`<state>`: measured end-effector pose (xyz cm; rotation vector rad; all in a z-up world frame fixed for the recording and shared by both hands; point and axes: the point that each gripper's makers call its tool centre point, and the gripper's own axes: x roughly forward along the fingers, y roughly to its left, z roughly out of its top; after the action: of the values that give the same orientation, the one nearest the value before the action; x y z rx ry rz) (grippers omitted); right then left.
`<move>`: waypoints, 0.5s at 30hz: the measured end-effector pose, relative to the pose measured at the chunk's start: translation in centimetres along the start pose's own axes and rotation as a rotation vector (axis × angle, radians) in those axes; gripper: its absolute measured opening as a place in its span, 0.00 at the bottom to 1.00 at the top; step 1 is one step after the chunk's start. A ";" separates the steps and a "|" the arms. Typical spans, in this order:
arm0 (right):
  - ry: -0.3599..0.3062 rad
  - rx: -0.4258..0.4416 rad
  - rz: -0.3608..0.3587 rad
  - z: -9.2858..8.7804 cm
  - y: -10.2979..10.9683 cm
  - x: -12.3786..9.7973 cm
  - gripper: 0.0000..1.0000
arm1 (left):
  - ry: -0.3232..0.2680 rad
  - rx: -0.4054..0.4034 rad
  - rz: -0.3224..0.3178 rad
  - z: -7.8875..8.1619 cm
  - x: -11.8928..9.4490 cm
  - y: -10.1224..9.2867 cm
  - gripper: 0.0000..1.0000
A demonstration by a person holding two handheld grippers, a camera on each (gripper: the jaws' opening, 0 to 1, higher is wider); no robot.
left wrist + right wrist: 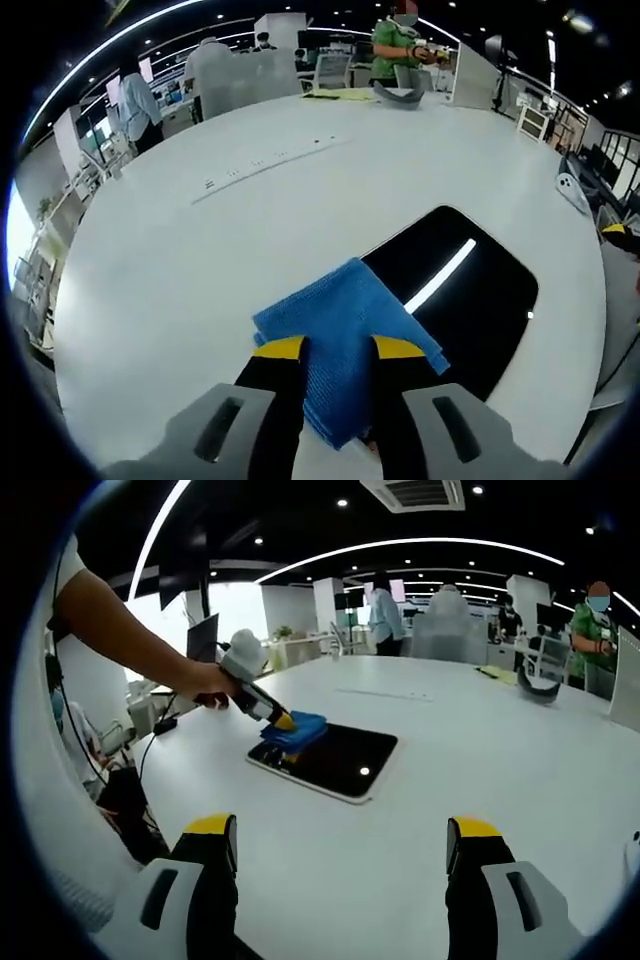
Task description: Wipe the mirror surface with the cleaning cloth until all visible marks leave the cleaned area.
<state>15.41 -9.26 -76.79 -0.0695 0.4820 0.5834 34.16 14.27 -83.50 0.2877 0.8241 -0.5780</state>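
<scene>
A blue cleaning cloth [340, 335] is pinched between the yellow-tipped jaws of my left gripper [338, 350], which is shut on it. The cloth lies over the near left corner of a dark rectangular mirror [470, 300] flat on the white table [200, 280]; a ceiling light strip reflects in the glass. In the right gripper view the same mirror [335, 760] lies ahead with the cloth [297, 730] on its far left corner, held by the left gripper [283, 720] in a person's hand. My right gripper [340, 840] hovers open above the table, well short of the mirror.
The white table [480, 740] is large and round. A grey object [400, 96] and yellow sheets [340, 94] lie at its far edge. A power strip [265, 160] runs across the table. People and chairs stand beyond the far edge.
</scene>
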 end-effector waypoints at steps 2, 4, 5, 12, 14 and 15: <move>0.003 0.003 0.001 -0.2 0.0 0.0 0.86 | -0.006 0.008 0.002 0.0 -0.1 0.1 0.23; 0.004 0.004 0.000 -0.3 0.0 0.0 0.86 | -0.012 -0.065 -0.012 -0.2 0.1 0.2 0.23; 0.005 0.005 0.000 -0.4 0.0 0.0 0.86 | -0.018 -0.066 -0.015 -0.1 0.1 0.4 0.23; 0.007 0.004 0.002 -0.5 0.0 0.0 0.86 | -0.046 -0.033 -0.030 -0.2 0.4 0.3 0.23; 0.007 0.005 0.002 -0.5 0.0 0.1 0.86 | -0.073 -0.038 -0.033 -0.3 0.3 0.3 0.23; 0.012 0.001 0.005 -0.6 0.0 0.2 0.86 | -0.088 -0.037 -0.032 -0.3 0.2 0.2 0.23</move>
<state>15.30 -9.22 -77.46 -0.0712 0.4941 0.5883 34.26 14.50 -83.86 0.2136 0.7545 -0.6005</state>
